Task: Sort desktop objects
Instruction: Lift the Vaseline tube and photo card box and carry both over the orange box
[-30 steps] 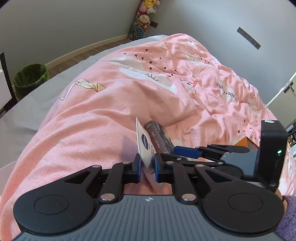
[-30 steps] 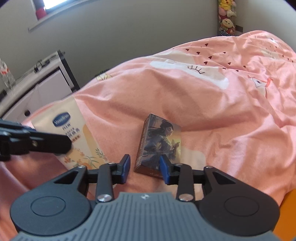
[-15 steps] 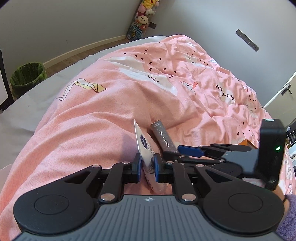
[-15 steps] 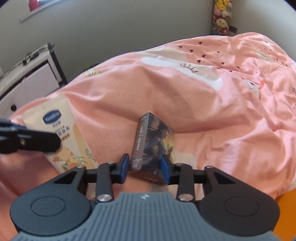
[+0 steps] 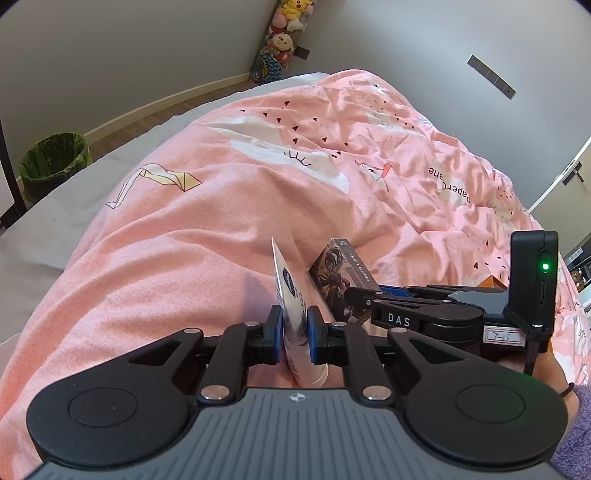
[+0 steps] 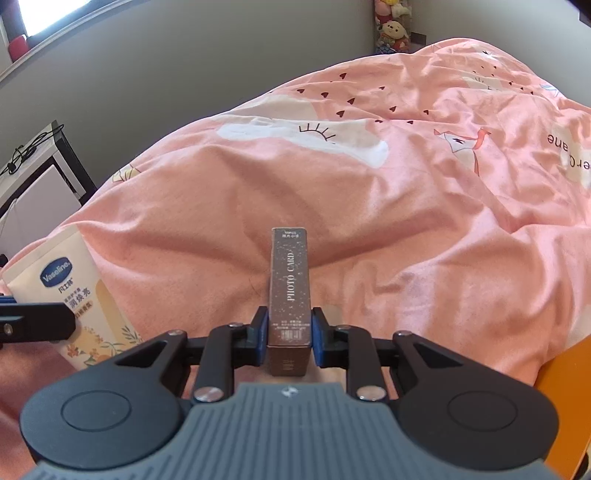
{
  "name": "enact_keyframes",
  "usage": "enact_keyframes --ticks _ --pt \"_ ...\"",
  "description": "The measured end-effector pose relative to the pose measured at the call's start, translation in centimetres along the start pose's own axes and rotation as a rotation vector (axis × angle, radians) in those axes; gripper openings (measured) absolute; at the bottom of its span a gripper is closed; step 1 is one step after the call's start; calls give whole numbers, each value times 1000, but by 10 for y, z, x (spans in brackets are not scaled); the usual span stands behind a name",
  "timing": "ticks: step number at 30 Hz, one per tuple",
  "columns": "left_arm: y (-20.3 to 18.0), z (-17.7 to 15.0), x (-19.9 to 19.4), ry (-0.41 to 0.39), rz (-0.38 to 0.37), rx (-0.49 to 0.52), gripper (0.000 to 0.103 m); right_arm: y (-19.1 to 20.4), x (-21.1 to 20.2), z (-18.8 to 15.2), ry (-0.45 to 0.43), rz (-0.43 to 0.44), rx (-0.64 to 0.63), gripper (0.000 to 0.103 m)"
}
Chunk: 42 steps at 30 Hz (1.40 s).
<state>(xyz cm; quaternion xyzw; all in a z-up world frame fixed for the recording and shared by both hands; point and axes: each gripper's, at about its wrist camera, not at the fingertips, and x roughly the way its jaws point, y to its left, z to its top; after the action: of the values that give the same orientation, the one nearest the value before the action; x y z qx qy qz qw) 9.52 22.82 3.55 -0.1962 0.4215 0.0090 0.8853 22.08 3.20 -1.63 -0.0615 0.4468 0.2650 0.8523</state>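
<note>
The photo card box (image 6: pixel 289 291) is standing on edge between the right gripper (image 6: pixel 289 334)'s jaws, which have just been closing and are now pinching its sides. At its nine o'clock, the left gripper (image 5: pixel 294 334)'s jaws are pinching a Vaseline tube (image 5: pixel 291 314). Both are hanging over a rumpled pink duvet (image 6: pixel 424 229) on a bed; grey walls are rising beyond, with a green bin (image 5: pixel 53 160) at ten o'clock and plush toys (image 5: pixel 282 35) at twelve.

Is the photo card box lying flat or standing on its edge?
On its edge: the photo card box shows its narrow side upward, pinched between the right gripper, whose jaws just closed.
</note>
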Motion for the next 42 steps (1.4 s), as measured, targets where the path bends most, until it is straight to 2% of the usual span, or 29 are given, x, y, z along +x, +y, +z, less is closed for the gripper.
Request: enact_keyframes --ticks 4,9,16,22,27,33,37,42 --pt "-12 -2 -4 -20 4 20 14 -4 -21 -5 -5 35 48 24" --pt "-35 -5 -12 -45 -15 62 14 -7 -66 -13 -70 42 68 24" --pt "-88 -9 -28 -76 -129 152 14 -34 -142 -39 -175 -15 134 24" --pt "-145 -18 -30 -71 -258 247 14 -64 -188 -77 -201 -137 201 24" --pt "-193 -34 -19 -25 -362 312 14 -96 -224 -118 -201 -251 285 24" --pt "-244 -64 12 98 -450 391 14 -135 -248 -168 -158 -366 399 24" --pt "-265 -82 36 135 -465 412 14 -149 -249 -188 -130 -391 446 24" --pt "-277 -94 61 184 -450 399 14 -159 -237 -197 -76 -397 481 24"
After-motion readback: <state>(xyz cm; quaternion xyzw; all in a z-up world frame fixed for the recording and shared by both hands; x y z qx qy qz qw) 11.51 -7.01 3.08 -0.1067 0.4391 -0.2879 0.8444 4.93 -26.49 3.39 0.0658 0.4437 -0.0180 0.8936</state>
